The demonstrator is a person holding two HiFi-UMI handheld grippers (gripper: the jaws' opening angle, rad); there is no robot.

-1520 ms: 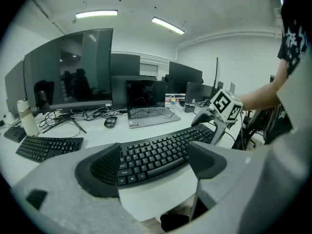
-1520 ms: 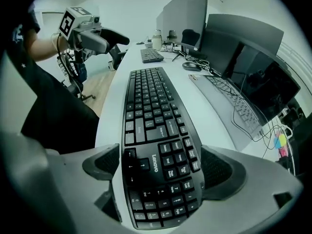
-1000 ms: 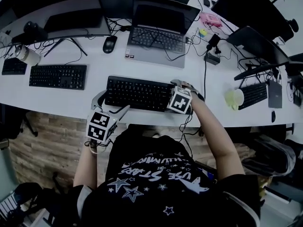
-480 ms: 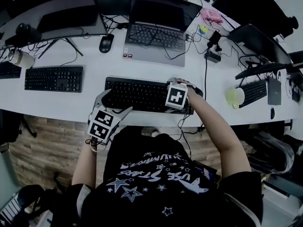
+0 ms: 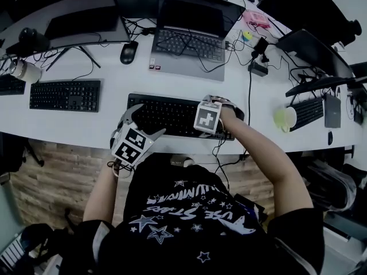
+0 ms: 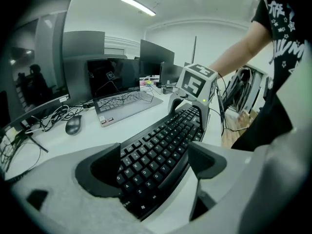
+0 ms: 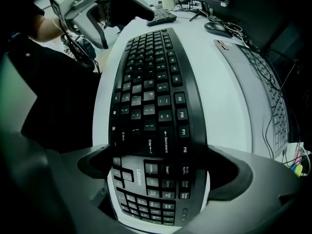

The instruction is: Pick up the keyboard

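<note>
Fingers (image 7: pixel 229 172) of your right gripper (image 7: pixel 161 172): set wide, one pad on each long edge of the keyboard (image 7: pixel 151 82), just inboard of the number pad. No gap shows on either side, so I judge this end clamped. The black keys fill the whole span between the jaws.

Fingers (image 6: pixel 100 172) of your left gripper (image 6: pixel 153 162): same width, astride the letter-key end. The far pad covers the rear edge and the near pad sits against the front edge. Contact looks made on both sides. How hard the pads press, I cannot tell.

Why the hold is this way: the board is long and flat, and one gripper at one end would leave the other end to sag or twist. One gripper at each end, across the short dimension, keeps it level for the lift.

Position: the keyboard lies directly in front of the laptop (image 5: pixel 186 44), between the laptop and your body, along the front strip of the desk (image 5: pixel 86 125). Whether it has left the surface is not clear. A mouse (image 5: pixel 128 52) sits just left of the laptop. A second keyboard (image 5: pixel 65 94) lies left of the laptop and nearer you, well apart from the one you hold.
</note>
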